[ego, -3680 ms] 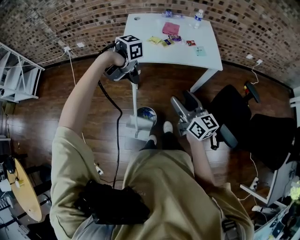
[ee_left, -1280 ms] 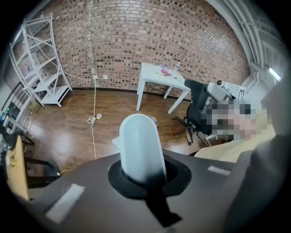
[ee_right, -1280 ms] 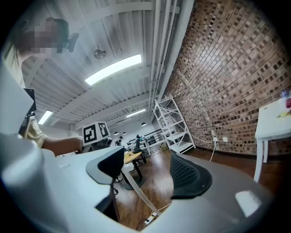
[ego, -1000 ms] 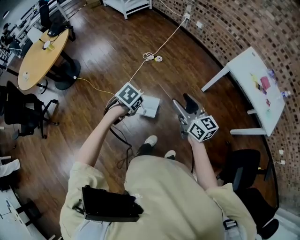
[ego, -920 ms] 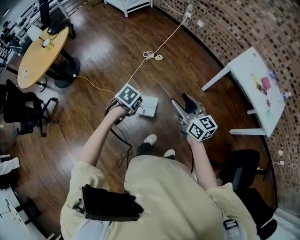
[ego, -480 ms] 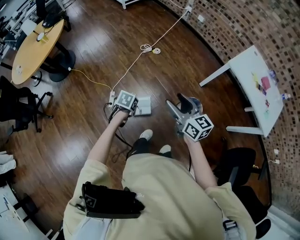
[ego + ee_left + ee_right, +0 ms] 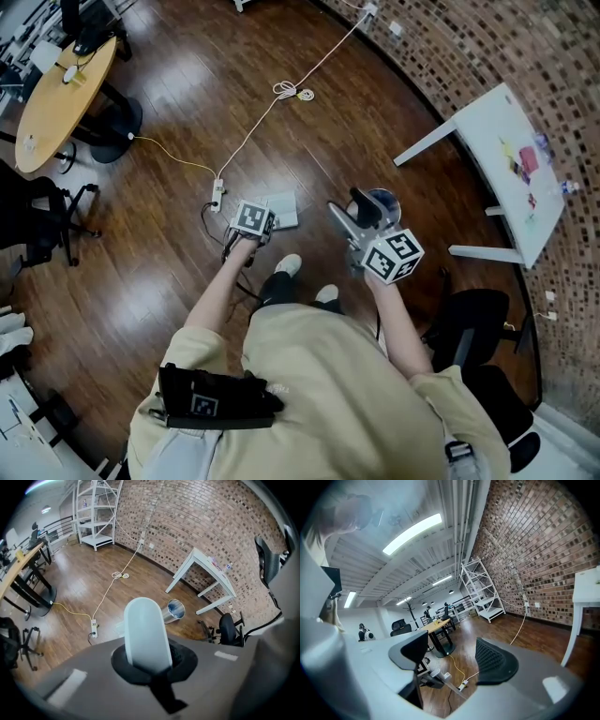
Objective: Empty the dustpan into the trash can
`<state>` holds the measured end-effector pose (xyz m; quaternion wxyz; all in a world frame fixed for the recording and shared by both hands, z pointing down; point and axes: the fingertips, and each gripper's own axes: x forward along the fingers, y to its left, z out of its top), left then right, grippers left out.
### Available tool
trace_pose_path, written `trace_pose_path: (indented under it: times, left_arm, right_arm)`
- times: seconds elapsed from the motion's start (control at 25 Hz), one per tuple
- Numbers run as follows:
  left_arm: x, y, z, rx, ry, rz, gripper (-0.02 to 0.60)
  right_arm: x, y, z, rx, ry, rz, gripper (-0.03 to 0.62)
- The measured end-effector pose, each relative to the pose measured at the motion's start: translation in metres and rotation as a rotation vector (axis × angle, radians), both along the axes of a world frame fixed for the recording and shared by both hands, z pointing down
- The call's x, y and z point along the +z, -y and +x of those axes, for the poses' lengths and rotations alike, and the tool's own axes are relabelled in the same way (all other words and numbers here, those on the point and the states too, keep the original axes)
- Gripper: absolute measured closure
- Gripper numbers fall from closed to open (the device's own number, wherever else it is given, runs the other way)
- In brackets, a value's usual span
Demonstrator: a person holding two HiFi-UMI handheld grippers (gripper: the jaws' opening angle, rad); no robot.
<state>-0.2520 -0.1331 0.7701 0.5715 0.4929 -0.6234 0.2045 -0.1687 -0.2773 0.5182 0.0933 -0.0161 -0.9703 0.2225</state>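
Left hand-held gripper (image 7: 256, 224) is clamped shut on the pale handle (image 7: 145, 634) of the dustpan (image 7: 284, 211). The pan sits just beyond its jaws, low by the wooden floor (image 7: 187, 84). The silver trash can (image 7: 384, 200) is to that gripper's right, apart from the pan and just past the right hand-held gripper (image 7: 452, 660), whose jaws stand apart with nothing between them. A power strip (image 7: 217, 194) on a yellow cable (image 7: 173, 159) lies just left of the left gripper. A white desk (image 7: 511, 173) stands well to the right of the right one.
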Motion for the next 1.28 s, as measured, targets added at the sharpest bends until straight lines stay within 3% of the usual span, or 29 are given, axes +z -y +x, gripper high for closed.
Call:
trace_pose_path:
  times: [0.16,0.4,0.44,0.52,0.76,0.88,1.08,1.2,1.28]
  left_arm:
    - [0.014,-0.005,0.007,0.033,0.076,0.004,0.581]
    - [0.026,-0.026,0.044,0.034,-0.018,-0.041,0.574]
    - [0.029,-0.030,0.050,0.041,-0.035,-0.049,0.558]
    - [0.036,-0.037,0.062,0.062,-0.066,-0.065,0.468]
    - [0.037,-0.044,0.079,0.085,-0.061,-0.067,0.457]
    - [0.036,-0.047,0.083,0.096,-0.080,-0.082,0.390]
    - [0.027,-0.050,0.083,0.110,-0.073,-0.068,0.319]
    - [0.013,-0.045,0.078,0.098,-0.032,-0.032,0.217]
    - [0.004,-0.041,0.076,0.091,-0.011,-0.005,0.182]
  right_arm:
    - [0.003,-0.004,0.001,0.004,0.004,-0.013,0.287]
    - [0.005,-0.011,0.006,0.001,0.012,-0.015,0.287]
    - [0.006,-0.013,0.008,0.003,0.011,-0.018,0.287]
    - [0.008,-0.016,0.012,0.008,0.009,-0.020,0.287]
    - [0.005,-0.009,0.031,0.040,0.015,-0.015,0.287]
    - [0.003,-0.006,0.041,0.061,0.017,-0.013,0.287]
    - [0.000,-0.004,0.055,0.090,0.031,-0.015,0.287]
    - [-0.003,-0.001,0.063,0.108,0.044,-0.016,0.287]
    - [-0.005,0.003,0.069,0.120,0.050,-0.018,0.287]
